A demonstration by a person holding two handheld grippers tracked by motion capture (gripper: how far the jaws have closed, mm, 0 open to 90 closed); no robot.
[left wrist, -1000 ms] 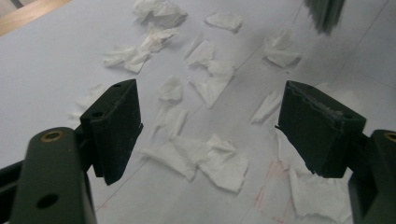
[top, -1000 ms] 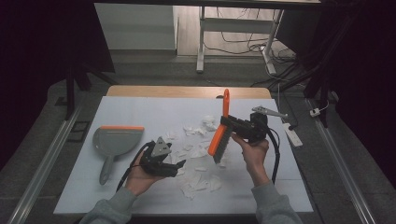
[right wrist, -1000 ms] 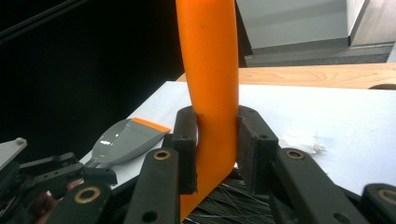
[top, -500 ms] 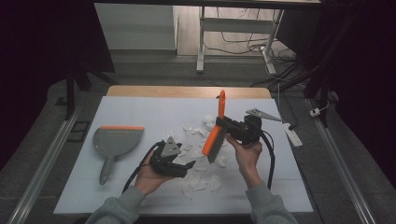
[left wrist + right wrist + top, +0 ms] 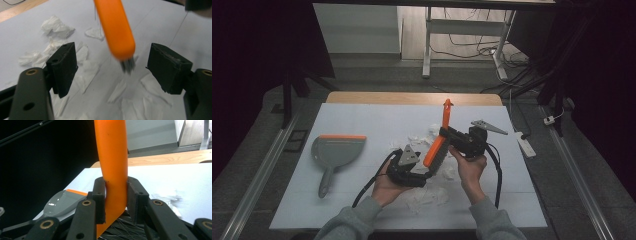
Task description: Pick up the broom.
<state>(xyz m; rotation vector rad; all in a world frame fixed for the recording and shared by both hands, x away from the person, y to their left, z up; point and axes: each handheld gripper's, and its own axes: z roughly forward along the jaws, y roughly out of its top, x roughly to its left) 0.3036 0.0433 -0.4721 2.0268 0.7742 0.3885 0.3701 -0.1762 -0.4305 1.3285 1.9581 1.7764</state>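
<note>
An orange-backed brush (image 5: 435,147) with dark bristles is tilted over the table, handle pointing up and away. My right gripper (image 5: 447,136) is shut on its handle, which the right gripper view shows pinched between both pads (image 5: 115,182). My left gripper (image 5: 427,172) lies just left of the brush head. In the left gripper view the brush's rounded end (image 5: 115,27) and bristles (image 5: 127,65) hang between the wide jaws (image 5: 113,51), touching neither pad. Those jaws have just been closing a little. A grey dustpan (image 5: 337,150) with an orange lip lies at the left.
Torn white paper scraps (image 5: 427,197) lie scattered under and around both hands, more of them (image 5: 56,26) beyond the left jaws. The white table sheet (image 5: 377,120) ends in a wooden strip at the far edge. A metal table leg and cables stand behind.
My left gripper has slid right toward the brush head. My right gripper has carried the brush slightly left toward the left gripper.
</note>
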